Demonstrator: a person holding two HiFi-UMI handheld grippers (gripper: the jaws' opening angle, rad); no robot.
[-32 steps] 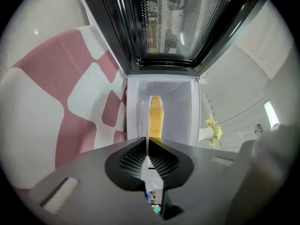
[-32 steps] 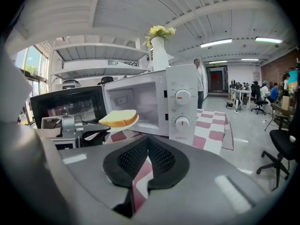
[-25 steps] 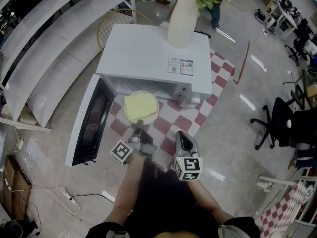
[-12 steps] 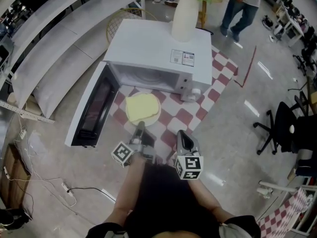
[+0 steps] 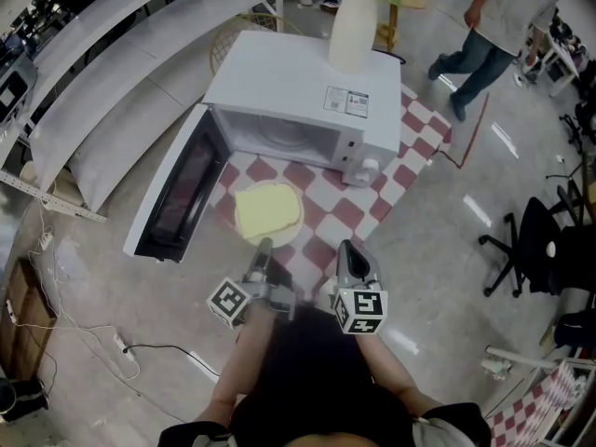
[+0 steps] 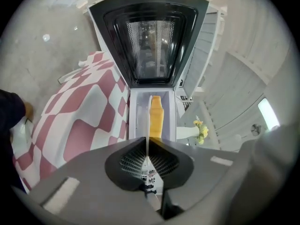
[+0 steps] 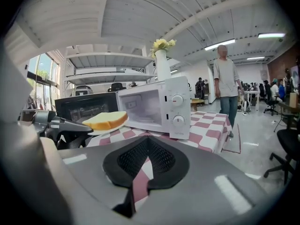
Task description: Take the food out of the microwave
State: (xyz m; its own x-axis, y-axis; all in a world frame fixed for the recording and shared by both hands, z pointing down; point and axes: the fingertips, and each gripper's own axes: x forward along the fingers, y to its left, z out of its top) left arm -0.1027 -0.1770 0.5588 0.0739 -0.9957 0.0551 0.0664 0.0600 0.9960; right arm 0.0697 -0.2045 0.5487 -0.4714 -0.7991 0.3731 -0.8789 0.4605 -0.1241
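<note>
We've pulled the round white plate [image 5: 282,237] with its yellow bread slice [image 5: 267,209] clear of the open white microwave [image 5: 298,91] to mid-frame, left gripper [image 5: 264,247] clamped on its rim, right gripper [image 5: 349,254] closed and empty, so only setting down remains.

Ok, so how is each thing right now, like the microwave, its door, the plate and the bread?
microwave: empty inside
door: swung wide open
plate: out of the microwave, held up by its rim
bread: lying flat on the plate
left hand-held gripper: shut on the plate
right hand-held gripper: shut, holding nothing
vase: upright on top of the microwave
</note>
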